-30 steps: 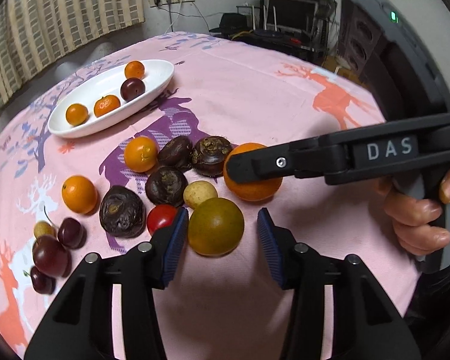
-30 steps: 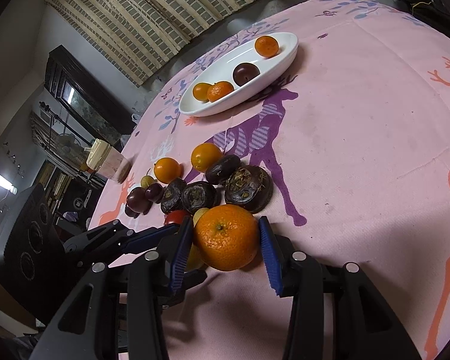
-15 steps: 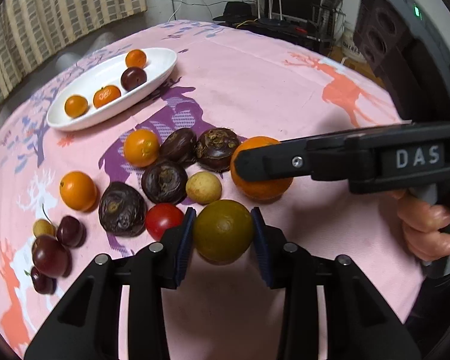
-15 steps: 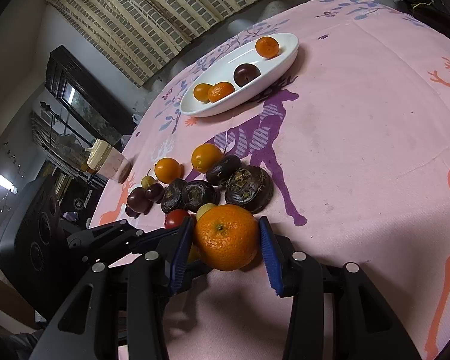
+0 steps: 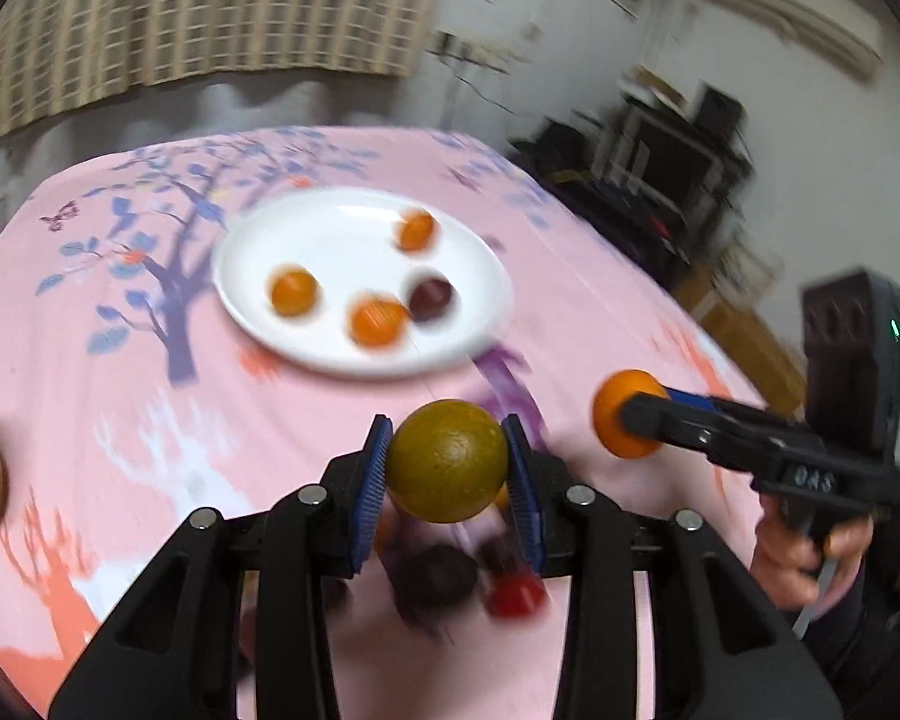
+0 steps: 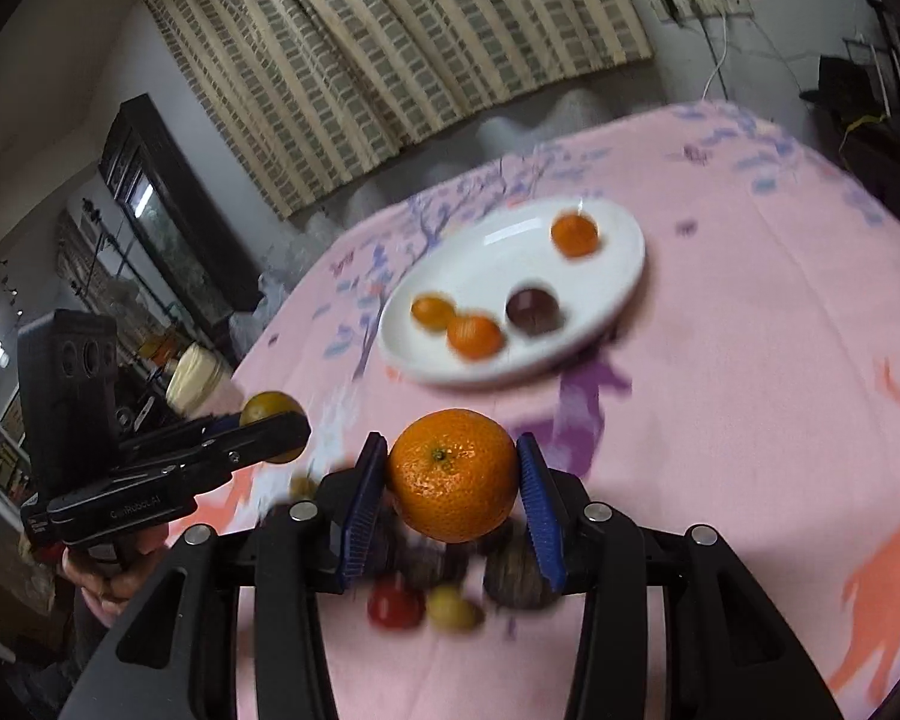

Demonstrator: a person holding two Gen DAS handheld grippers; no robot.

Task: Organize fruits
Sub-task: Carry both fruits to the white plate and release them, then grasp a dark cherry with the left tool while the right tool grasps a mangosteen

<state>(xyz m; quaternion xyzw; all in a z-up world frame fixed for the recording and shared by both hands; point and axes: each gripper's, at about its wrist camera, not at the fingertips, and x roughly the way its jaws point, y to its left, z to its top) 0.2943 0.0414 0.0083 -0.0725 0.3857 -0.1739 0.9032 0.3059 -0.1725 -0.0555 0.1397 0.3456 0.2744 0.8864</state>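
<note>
Over on my left side, my left hand-held gripper (image 5: 448, 468) is pinching the green-brown fruit (image 5: 447, 461), both blue pads pressed against its sides. A second ago that fruit sat on the pink surface (image 5: 150, 420) with the pads spread either side of it, clear of the skin; now they have closed on it and carried it up off the cloth, so the loose fruits, among them a dark one (image 5: 438, 570) and a red one (image 5: 516, 594), show blurred below it. Ahead of it lies the white plate (image 5: 486, 300), holding three small oranges and one dark fruit, and far more of the plate's face is in sight than before.

To the right, my right hand-held gripper (image 6: 453, 480) pinches the big orange (image 6: 453, 474), stalk end toward the camera. It was gripping that orange a second ago too, but down among the pile on the surface; now the orange is in the air, with the red, yellow and dark fruits below it and the plate beyond.

So I judge both pickups done and the carry begun: two fruits have left the pile, neither is on the plate yet. The plate has free room in its middle, enough for both I think, though round fruits may roll against those already there.
</note>
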